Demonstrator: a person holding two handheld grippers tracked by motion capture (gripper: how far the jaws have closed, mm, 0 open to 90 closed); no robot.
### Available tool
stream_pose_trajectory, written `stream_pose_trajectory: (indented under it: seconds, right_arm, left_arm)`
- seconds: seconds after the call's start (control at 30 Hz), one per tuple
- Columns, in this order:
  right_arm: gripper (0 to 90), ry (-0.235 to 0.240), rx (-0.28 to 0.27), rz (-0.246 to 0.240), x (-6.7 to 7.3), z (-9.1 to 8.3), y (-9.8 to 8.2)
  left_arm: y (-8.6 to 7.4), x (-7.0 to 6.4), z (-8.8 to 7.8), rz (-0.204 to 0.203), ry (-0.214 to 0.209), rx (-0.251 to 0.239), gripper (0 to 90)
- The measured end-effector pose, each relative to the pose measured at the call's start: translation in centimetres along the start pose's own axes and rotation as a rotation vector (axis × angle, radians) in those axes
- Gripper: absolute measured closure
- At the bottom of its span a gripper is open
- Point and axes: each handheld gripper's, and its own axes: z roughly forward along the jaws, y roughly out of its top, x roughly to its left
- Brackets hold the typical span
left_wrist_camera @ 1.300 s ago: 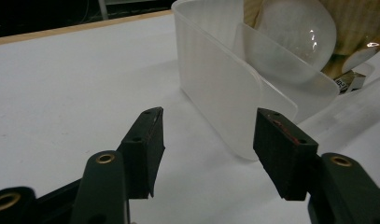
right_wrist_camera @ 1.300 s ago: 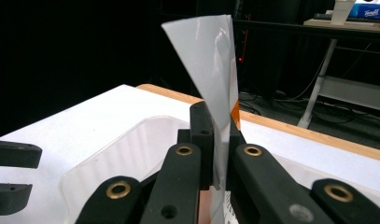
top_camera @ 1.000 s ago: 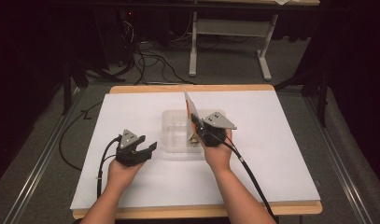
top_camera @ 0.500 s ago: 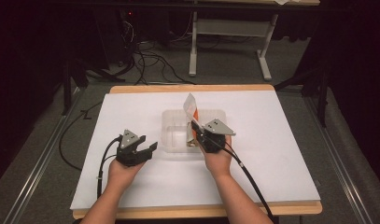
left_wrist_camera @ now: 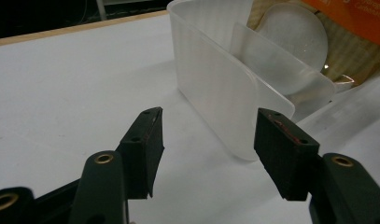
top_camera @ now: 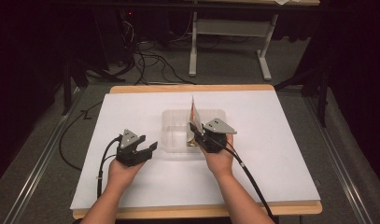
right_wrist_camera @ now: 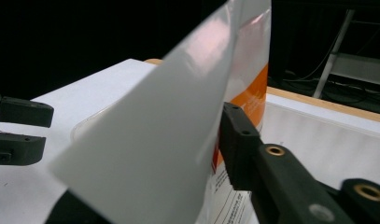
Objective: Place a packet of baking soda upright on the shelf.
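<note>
A clear plastic container sits mid-table on the white board. An orange-and-white pouch stands upright in it. My right gripper is at the pouch's lower part. Its jaws have just been opening, and the pouch is between them, beside one pad; the other jaw is hidden behind it. My left gripper rests left of the container, open and empty. In the left gripper view its jaws face the container's near corner, just short of it. A frosted round thing lies inside.
The white board covers the wooden table, with bare room on both sides of the container. Cables trail from both grippers toward the near edge. A desk frame and loose cables lie on the floor beyond.
The right hand has drawn back a little toward the near edge and lower, and the pouch has come more upright in the container. The left hand has stayed put.
</note>
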Motion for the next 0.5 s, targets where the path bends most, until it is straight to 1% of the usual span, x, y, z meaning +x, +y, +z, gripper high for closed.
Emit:
stream_pose_trajectory:
  seconds: [0.03,0.07,0.1,0.2,0.33,0.37,0.4,0.43,0.47,0.5]
  right_arm:
    - [70.8,0.0,0.0,0.0,0.0,0.0,0.0]
    - [65.4,0.002,0.001,0.0,0.1,0.0,0.3]
    - [65.4,0.002,0.001,0.0,0.1,0.0,0.3]
    - [56.7,0.007,0.011,0.002,0.0,-0.1,0.7]
    - [45.6,-0.004,0.014,0.005,-0.1,-0.1,0.9]
    - [37.5,-0.014,0.021,0.0,-0.2,-0.1,1.0]
    - [37.5,-0.014,0.021,0.0,-0.2,-0.1,1.0]
    - [33.6,-0.023,0.019,-0.001,-0.3,-0.1,1.1]
    - [24.7,-0.041,0.017,0.002,-0.3,-0.1,1.2]
    - [24.7,-0.041,0.017,0.002,-0.3,-0.1,1.2]
  left_arm:
    - [0.0,0.0,0.0,-0.001,0.0,0.0,42.6]
    - [0.0,0.0,0.0,-0.001,0.0,-0.002,42.6]
    - [0.0,0.0,0.0,-0.001,-0.001,-0.001,42.6]
    - [0.0,0.0,0.0,-0.001,-0.002,0.0,42.6]
    - [0.0,0.1,0.0,-0.003,-0.002,0.0,42.5]
    - [0.0,0.1,-0.1,-0.002,-0.002,0.0,42.4]
    - [0.0,0.1,-0.1,-0.001,-0.002,0.0,42.4]
    - [0.0,0.1,-0.1,-0.002,-0.003,0.0,42.4]
    - [0.0,0.1,0.0,-0.001,-0.003,0.001,42.2]
    - [0.0,0.1,0.0,-0.001,-0.003,0.001,42.2]
